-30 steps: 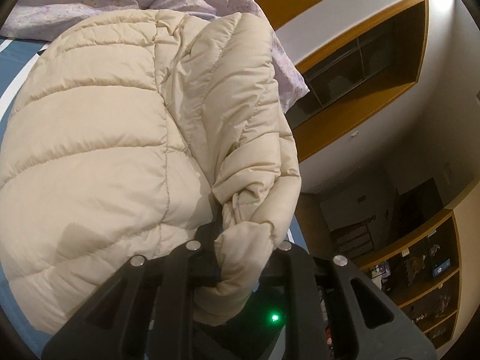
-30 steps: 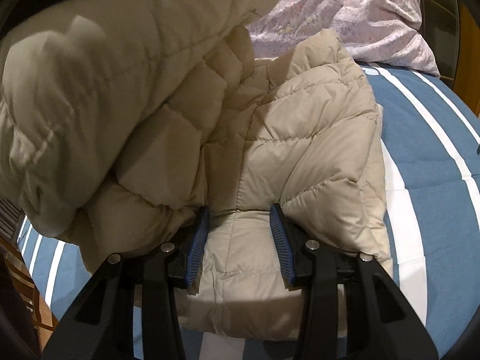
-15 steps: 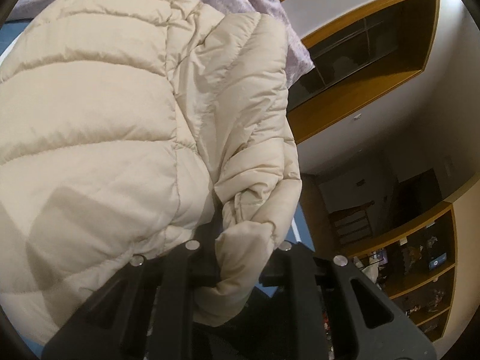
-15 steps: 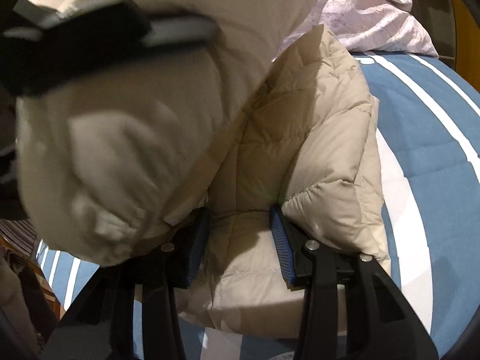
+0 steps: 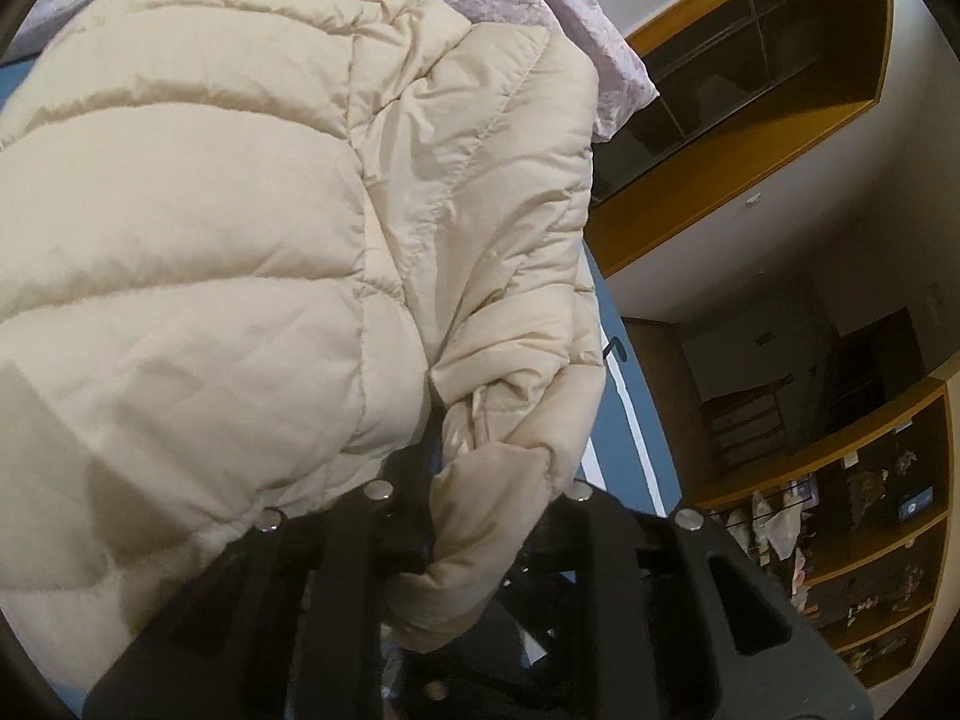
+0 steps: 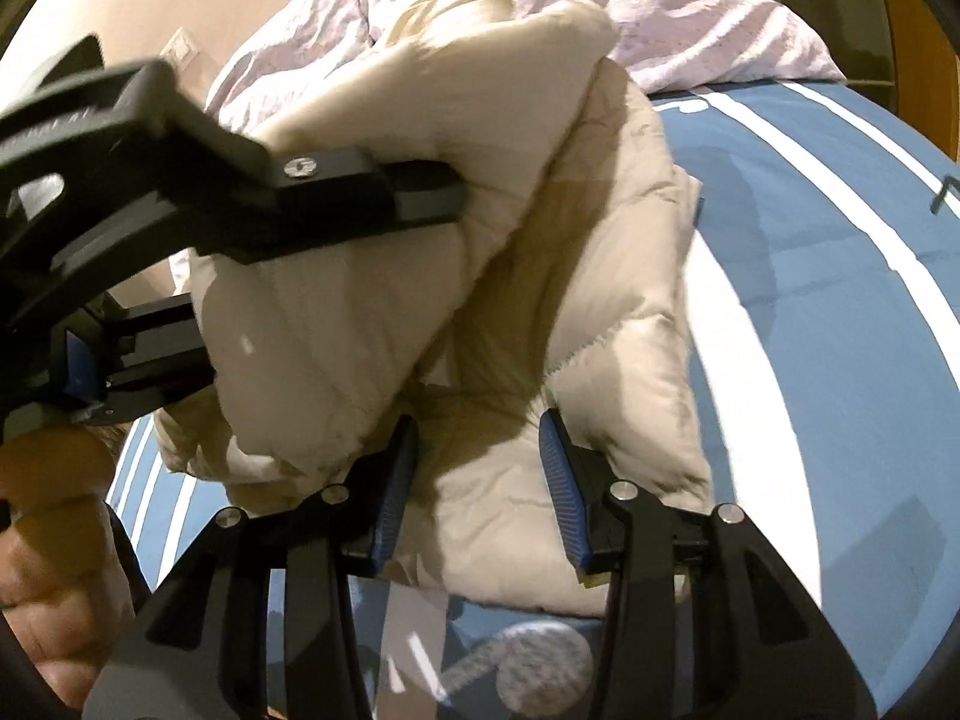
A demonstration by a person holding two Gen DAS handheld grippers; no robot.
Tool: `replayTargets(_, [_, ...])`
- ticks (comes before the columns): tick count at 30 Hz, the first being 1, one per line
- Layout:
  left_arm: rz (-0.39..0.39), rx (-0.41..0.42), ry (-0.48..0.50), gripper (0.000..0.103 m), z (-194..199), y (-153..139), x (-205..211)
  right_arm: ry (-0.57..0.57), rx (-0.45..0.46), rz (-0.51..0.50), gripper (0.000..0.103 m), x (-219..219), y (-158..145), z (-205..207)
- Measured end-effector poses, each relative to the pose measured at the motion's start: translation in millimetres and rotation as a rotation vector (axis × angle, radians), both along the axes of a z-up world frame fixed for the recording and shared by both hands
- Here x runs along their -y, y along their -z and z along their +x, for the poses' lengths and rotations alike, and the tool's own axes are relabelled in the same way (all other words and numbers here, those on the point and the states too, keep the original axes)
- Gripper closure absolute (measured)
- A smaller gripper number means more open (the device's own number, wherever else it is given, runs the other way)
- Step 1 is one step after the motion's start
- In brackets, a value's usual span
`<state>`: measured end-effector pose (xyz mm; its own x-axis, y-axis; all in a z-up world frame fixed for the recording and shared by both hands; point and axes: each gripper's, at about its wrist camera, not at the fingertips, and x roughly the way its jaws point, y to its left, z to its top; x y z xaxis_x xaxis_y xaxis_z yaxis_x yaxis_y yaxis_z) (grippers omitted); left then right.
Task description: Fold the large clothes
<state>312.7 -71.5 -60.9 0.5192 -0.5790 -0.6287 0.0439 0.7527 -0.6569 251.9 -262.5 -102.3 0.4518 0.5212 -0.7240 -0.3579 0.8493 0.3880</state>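
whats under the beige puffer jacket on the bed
The puffer jacket lies on a blue bedspread with white stripes, which shows along its right side and front edge. Lilac bedding is bunched behind it. Whatever lies directly beneath the jacket is covered.

**Two wrist fisheyes, close over the bed**

Left wrist view: mounted behind the left gripper (image 5: 486,516), looking forward and downward along its jaws, pressed very near the cream puffer jacket (image 5: 240,252), with wooden wall shelves (image 5: 840,516) off to the right. Right wrist view: set behind the right gripper (image 6: 480,480), angled down at the blue striped bed (image 6: 840,312), equally close. Shared by both: the jacket, the lilac pillow (image 6: 690,6), and the left gripper, seen side-on at upper left of the right view.
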Motion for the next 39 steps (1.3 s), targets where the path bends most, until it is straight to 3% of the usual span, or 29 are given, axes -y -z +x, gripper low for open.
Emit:
replayTargets(5, [0.071,0.040,0.004,0.061,-16.5,-21.1,-0.5,0.021,-0.001,0.007,0.059,9.6,-3.0,-7.5])
replayTargets(10, [0.149,0.092,-0.027,0.052,-37.2,-48.5,-4.0,0.035,-0.003,0.008,0.059,15.2,-4.8,-6.7])
replayTargets(18, [0.217,0.137,-0.111,0.048,-64.5,-78.6,-30.9,0.043,0.001,-0.006,0.059,20.3,-6.3,-6.8])
replayTargets(29, [0.234,0.200,-0.215,0.044,-87.4,-115.0,-73.9,0.041,0.009,-0.024,0.059,20.9,-5.4,-2.0])
replayTargets(39, [0.264,0.160,-0.244,0.044,-78.8,-107.7,-79.9,0.044,0.010,-0.027,0.059,19.6,-5.0,-0.4])
